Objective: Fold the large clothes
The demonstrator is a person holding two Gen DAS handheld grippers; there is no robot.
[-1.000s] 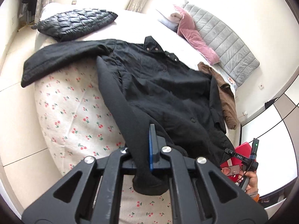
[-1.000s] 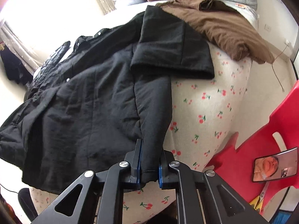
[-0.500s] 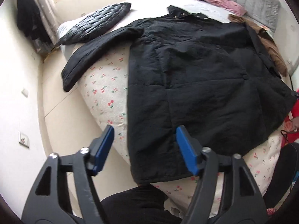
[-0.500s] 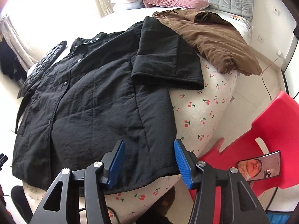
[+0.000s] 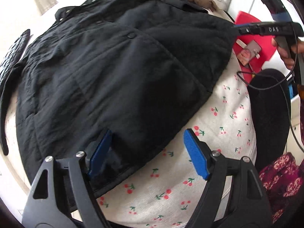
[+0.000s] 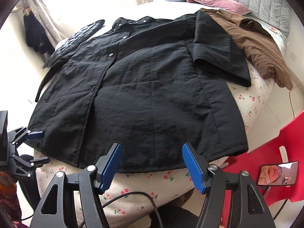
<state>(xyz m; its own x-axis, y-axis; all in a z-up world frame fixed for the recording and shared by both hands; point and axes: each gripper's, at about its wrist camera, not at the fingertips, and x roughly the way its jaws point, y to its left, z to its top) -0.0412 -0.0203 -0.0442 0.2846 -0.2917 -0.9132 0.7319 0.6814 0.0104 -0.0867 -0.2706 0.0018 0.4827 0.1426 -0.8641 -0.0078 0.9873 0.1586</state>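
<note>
Right wrist view: black quilted jacket (image 6: pixel 144 87) spread front-up across the bed (image 6: pixel 252 102), collar toward the pillows, hem toward the camera; the right tongs (image 6: pixel 150 168) stand spread just short of the hem, gripping nothing. One sleeve (image 6: pixel 218 51) lies folded across the body, beside a brown garment (image 6: pixel 260 43); the other sleeve trails over the bed's far side. Left wrist view: the left tongs (image 5: pixel 146 153) are likewise spread, one blue pad over the hem corner, the other over the cherry-print sheet, with no cloth pinched. A second ago both tongs were pressed together on the hem, which was lifted and bunched; half a second ago they had parted, and the jacket now lies flat. By this reading, the spreading step is complete and folding proper has not begun; the trailing sleeve probably needs folding in next. A red chair (image 6: pixel 285 152) stands beside the bed.
</note>
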